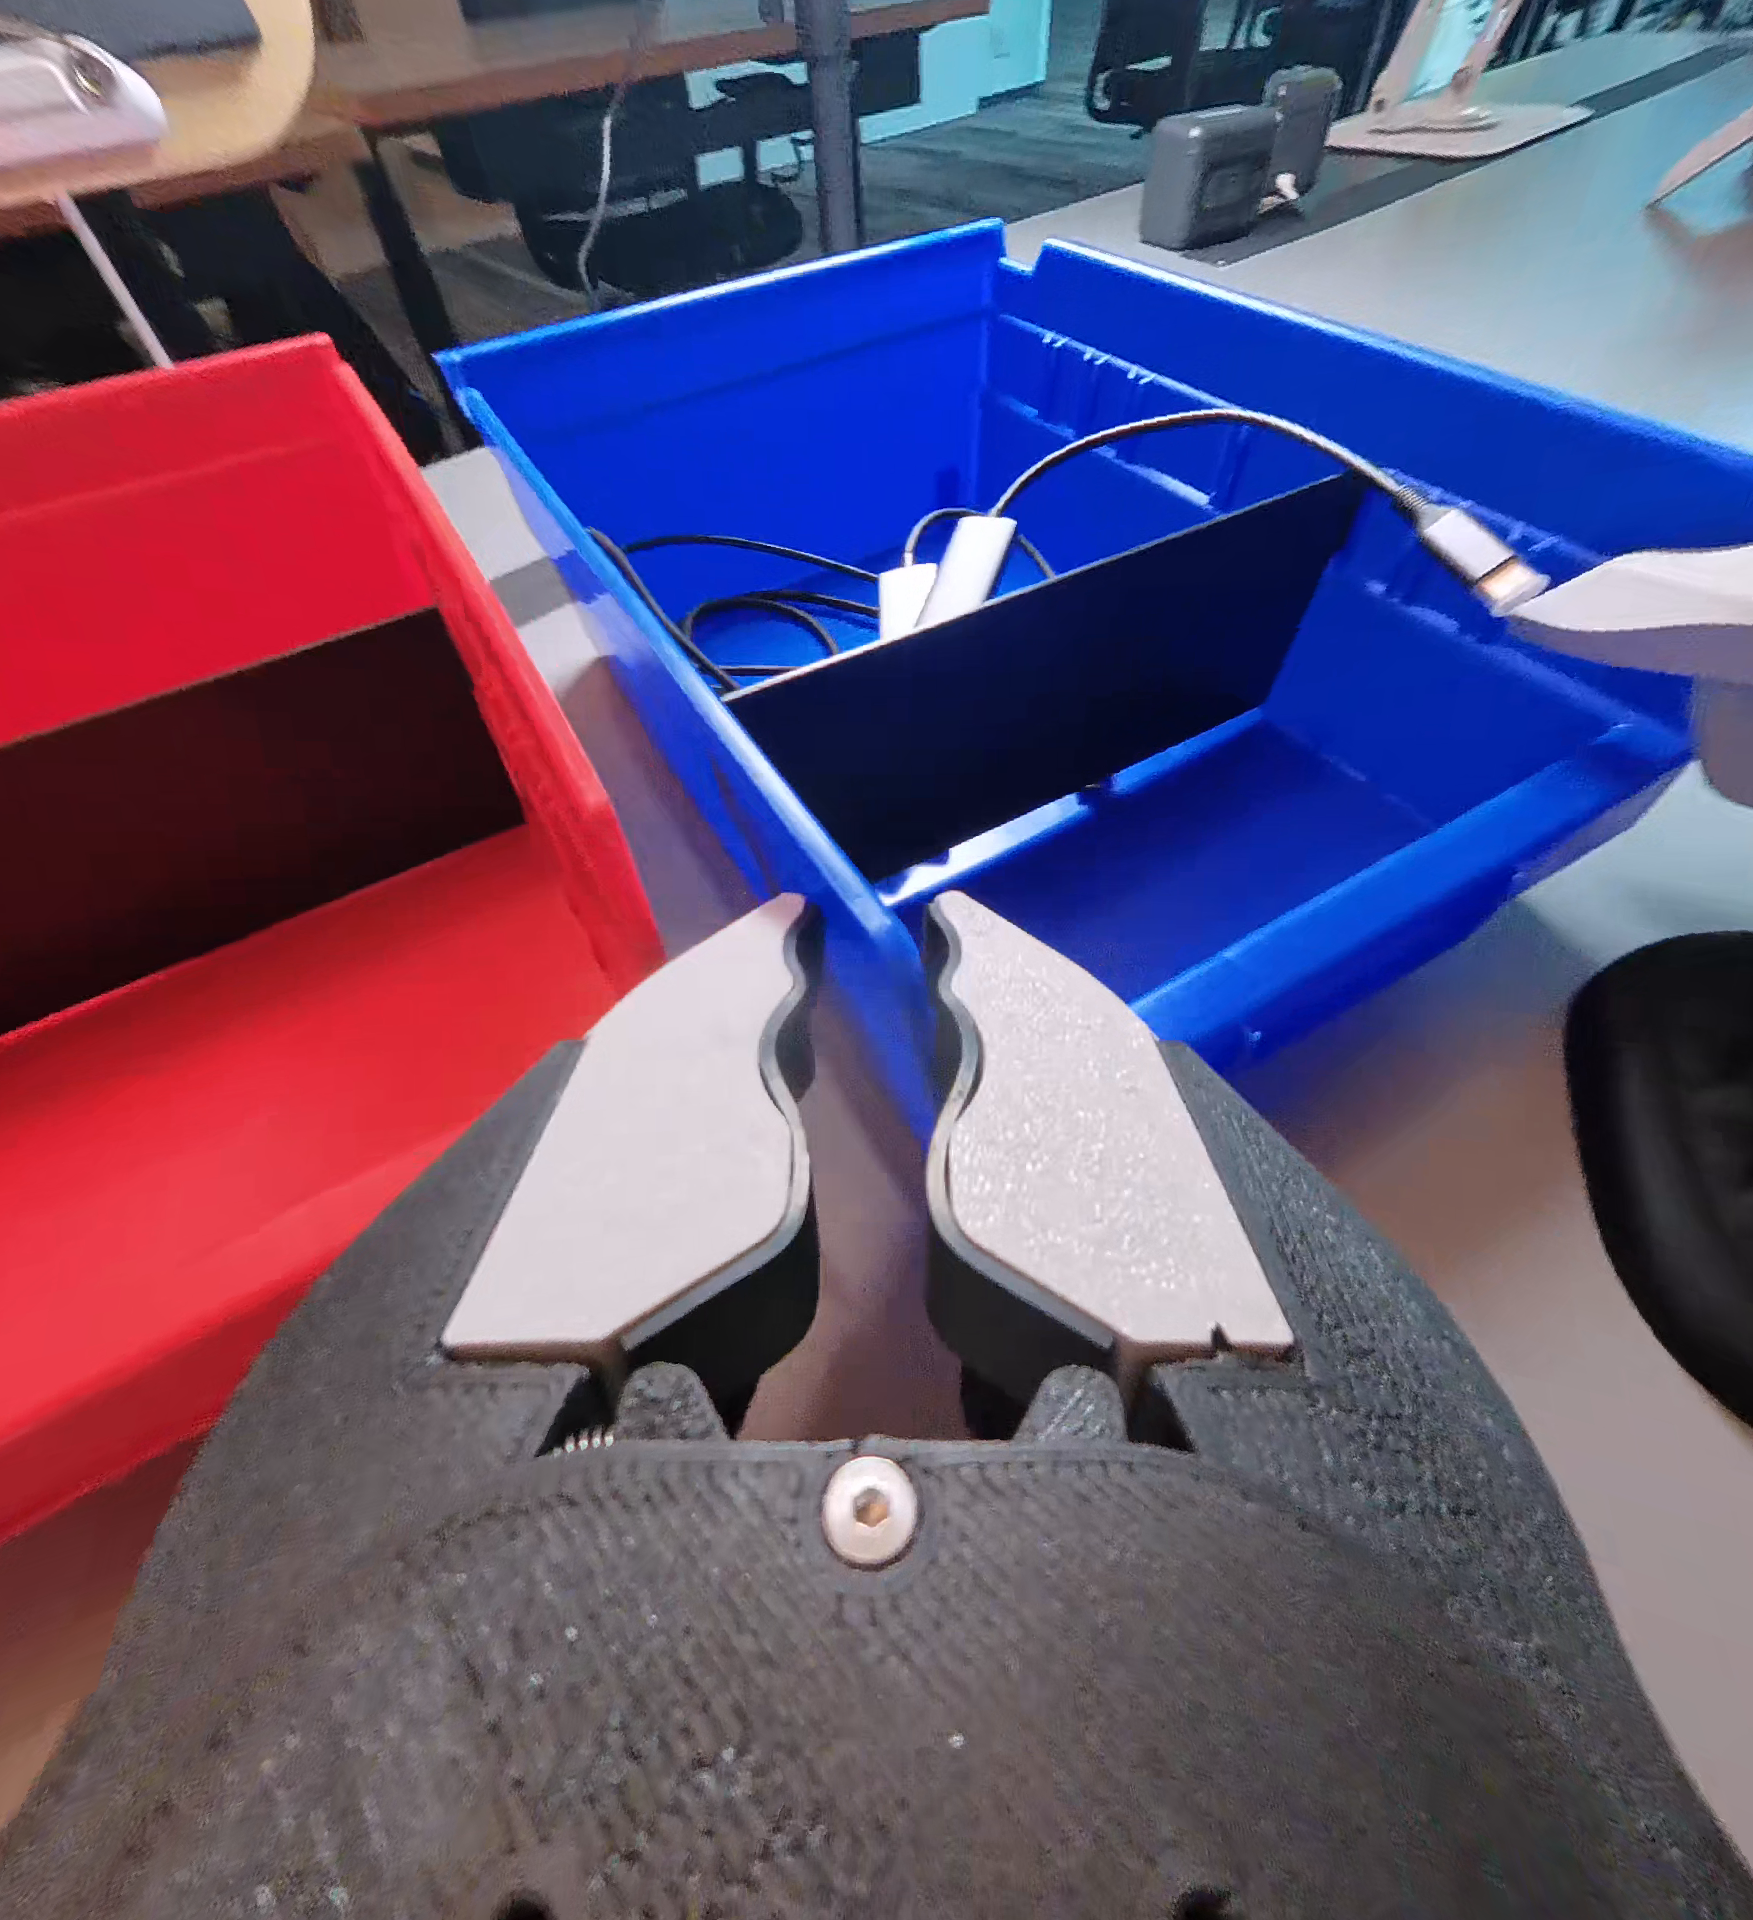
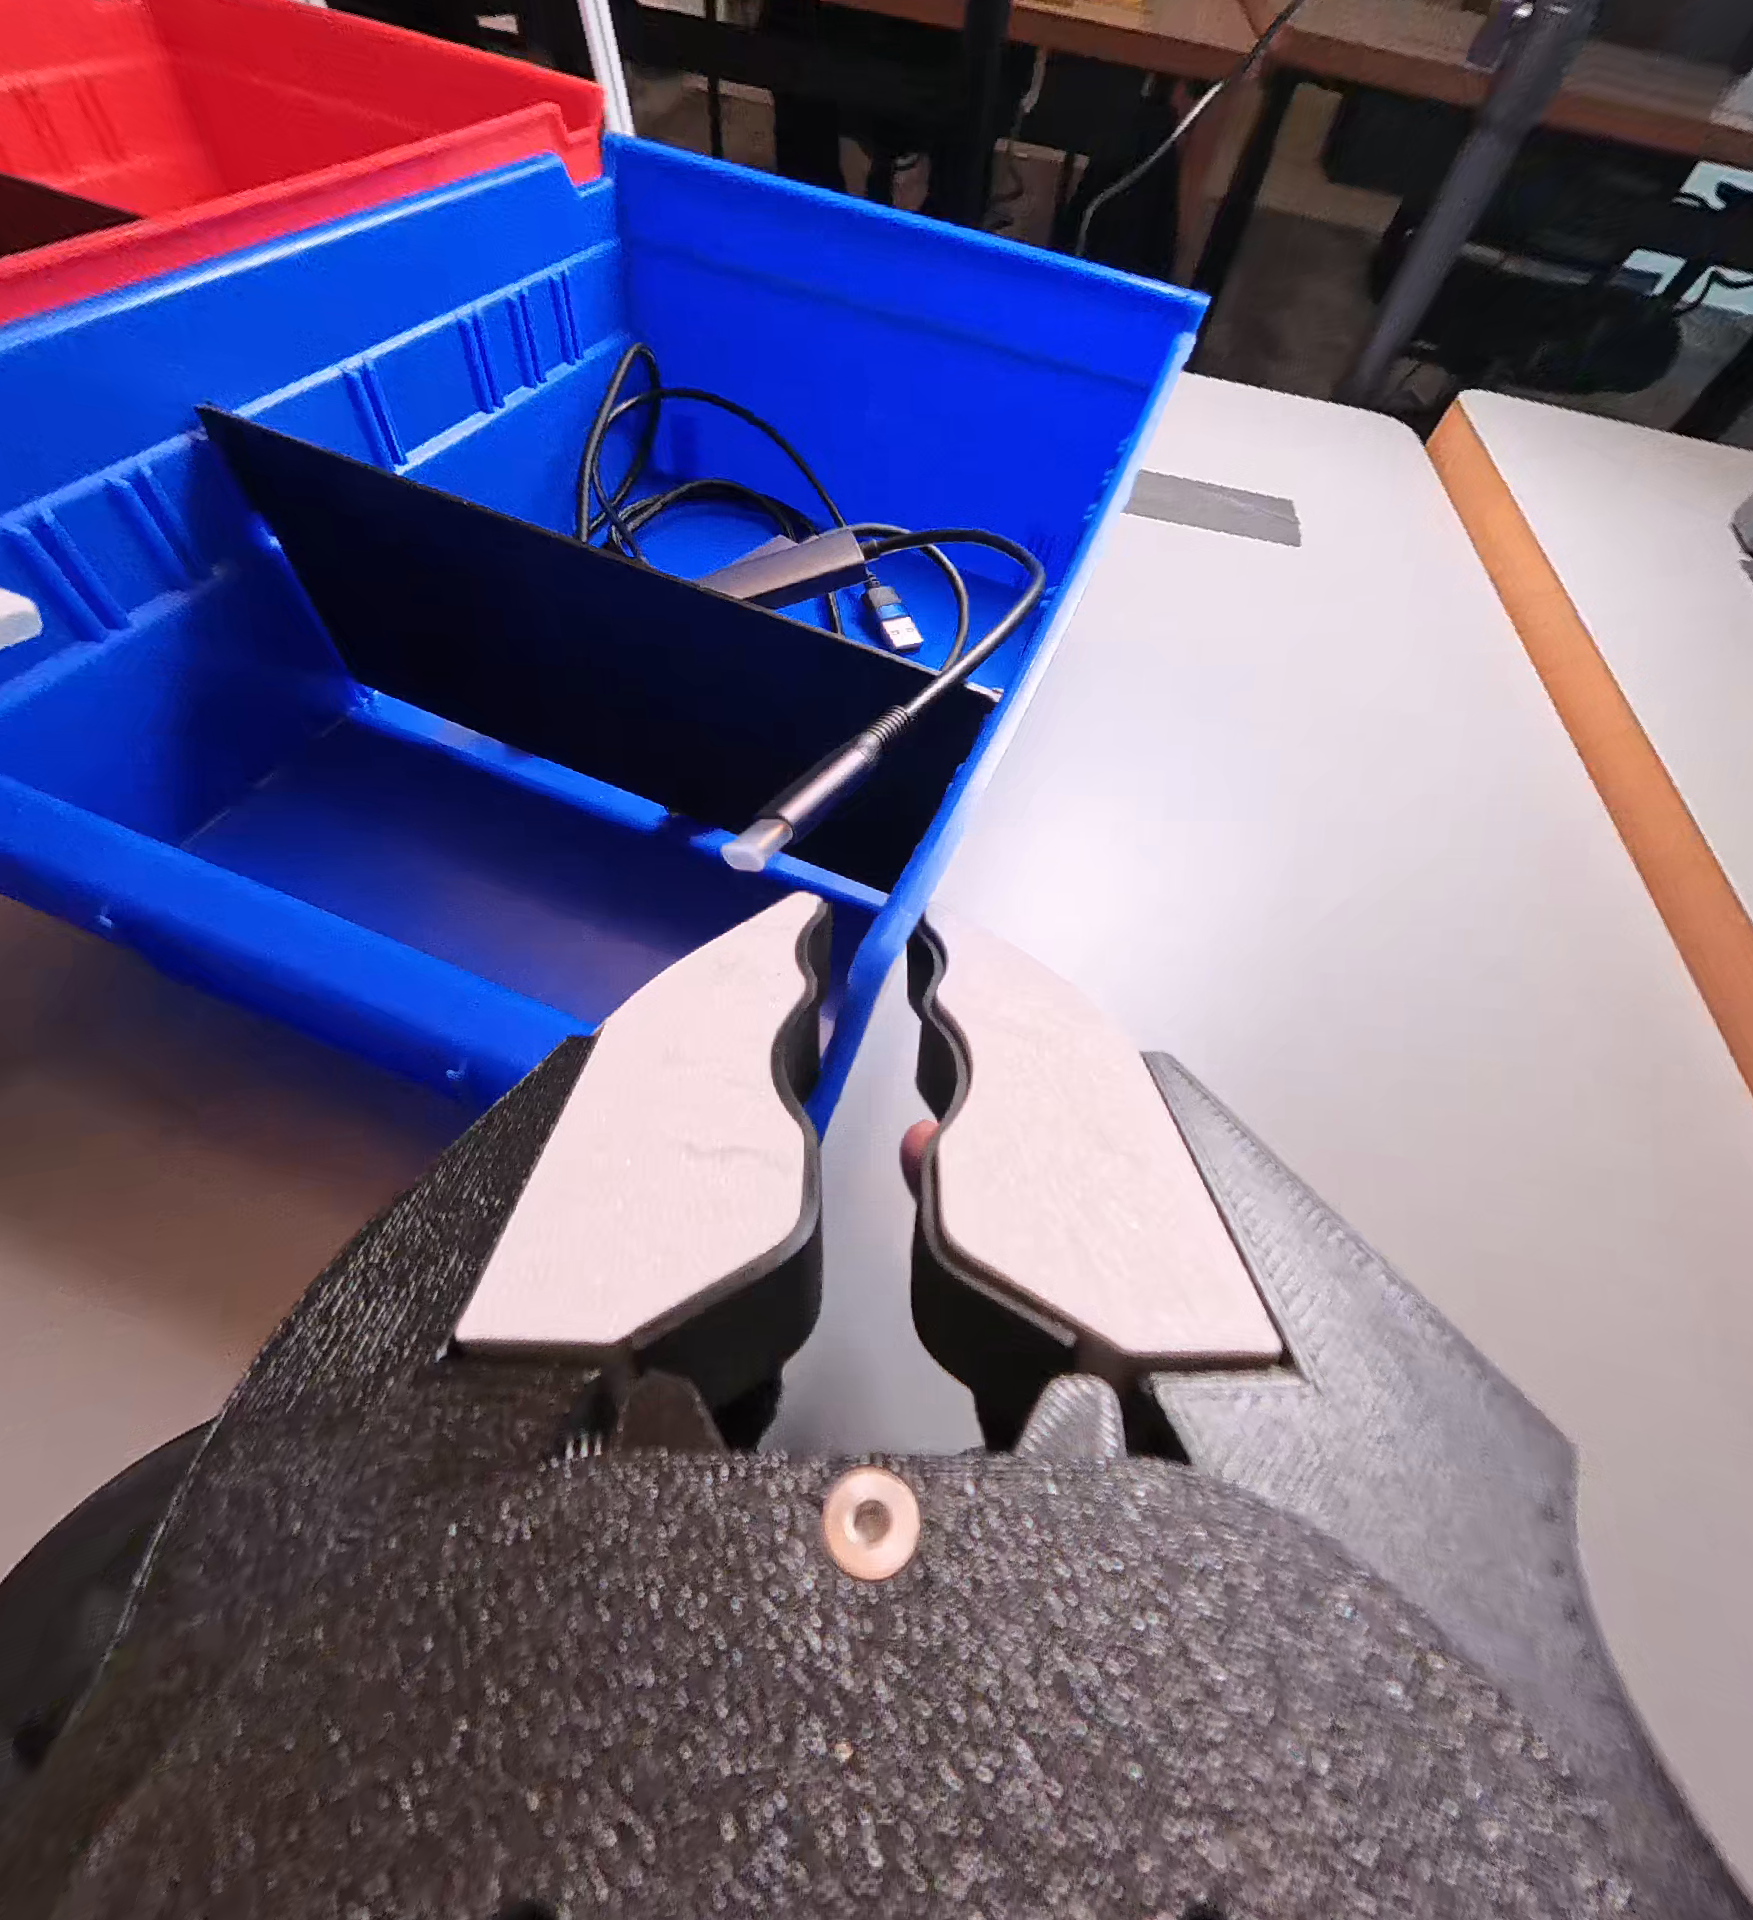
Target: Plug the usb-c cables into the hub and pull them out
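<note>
USB-C plug [image 2: 787, 821] hangs over the blue bin [image 2: 851, 312]'s black divider [image 2: 539, 623], cable trailing back to the hub [image 2: 784, 569] in the far compartment. Both grippers' jaws are parted, gripping nothing, left gripper [image 1: 867, 914] and right gripper [image 2: 867, 920] alike.

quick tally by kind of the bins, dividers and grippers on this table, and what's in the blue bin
Bins: 2, a blue bin and a red bin
Black dividers: 2, one in the blue bin, one in the red bin
Grippers: 2, left gripper and right gripper
Hubs: 1, hub behind the blue bin's divider
Cable plugs showing: 2, grey plug and blue-tipped plug
Total: 9
</note>
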`<action>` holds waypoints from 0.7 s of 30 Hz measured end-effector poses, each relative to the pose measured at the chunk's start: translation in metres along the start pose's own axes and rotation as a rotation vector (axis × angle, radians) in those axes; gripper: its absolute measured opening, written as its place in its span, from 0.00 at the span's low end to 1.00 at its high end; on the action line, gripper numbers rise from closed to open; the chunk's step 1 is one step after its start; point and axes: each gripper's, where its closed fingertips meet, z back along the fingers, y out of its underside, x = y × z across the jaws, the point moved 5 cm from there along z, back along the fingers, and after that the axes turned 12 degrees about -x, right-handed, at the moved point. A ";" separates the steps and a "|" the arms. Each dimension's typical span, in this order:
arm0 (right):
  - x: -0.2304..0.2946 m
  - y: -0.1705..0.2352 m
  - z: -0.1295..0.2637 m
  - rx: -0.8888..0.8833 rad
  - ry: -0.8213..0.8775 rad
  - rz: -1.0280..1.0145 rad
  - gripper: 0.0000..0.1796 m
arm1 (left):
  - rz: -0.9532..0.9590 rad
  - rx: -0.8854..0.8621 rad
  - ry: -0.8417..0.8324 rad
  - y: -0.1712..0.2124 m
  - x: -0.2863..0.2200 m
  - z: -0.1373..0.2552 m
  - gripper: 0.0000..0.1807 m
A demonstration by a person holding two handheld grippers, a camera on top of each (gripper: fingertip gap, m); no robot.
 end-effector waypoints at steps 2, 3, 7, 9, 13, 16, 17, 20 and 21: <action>-0.003 -0.001 0.005 -0.007 0.028 0.003 0.07 | -0.002 0.007 0.003 -0.001 -0.003 -0.003 0.10; -0.004 -0.003 0.010 -0.022 0.042 0.003 0.06 | -0.001 0.004 0.007 -0.002 -0.005 -0.003 0.09; -0.009 -0.024 0.032 -0.105 0.100 0.028 0.04 | -0.009 -0.010 0.056 -0.012 -0.014 -0.001 0.09; -0.010 -0.044 0.044 -0.150 0.114 0.045 0.04 | -0.037 -0.044 0.066 -0.026 -0.016 0.005 0.08; -0.005 -0.094 0.062 -0.264 0.116 0.087 0.04 | -0.085 -0.143 0.040 -0.070 -0.011 0.022 0.07; 0.008 -0.131 0.071 -0.361 0.106 0.108 0.04 | -0.070 -0.231 0.005 -0.104 0.002 0.040 0.07; 0.014 -0.143 0.072 -0.395 0.093 0.105 0.04 | -0.065 -0.260 -0.010 -0.115 0.007 0.047 0.07; 0.037 -0.178 0.069 -0.486 0.033 0.091 0.04 | -0.069 -0.336 -0.078 -0.145 0.030 0.076 0.06; 0.048 -0.190 0.065 -0.514 0.004 0.084 0.05 | -0.075 -0.356 -0.109 -0.154 0.040 0.088 0.06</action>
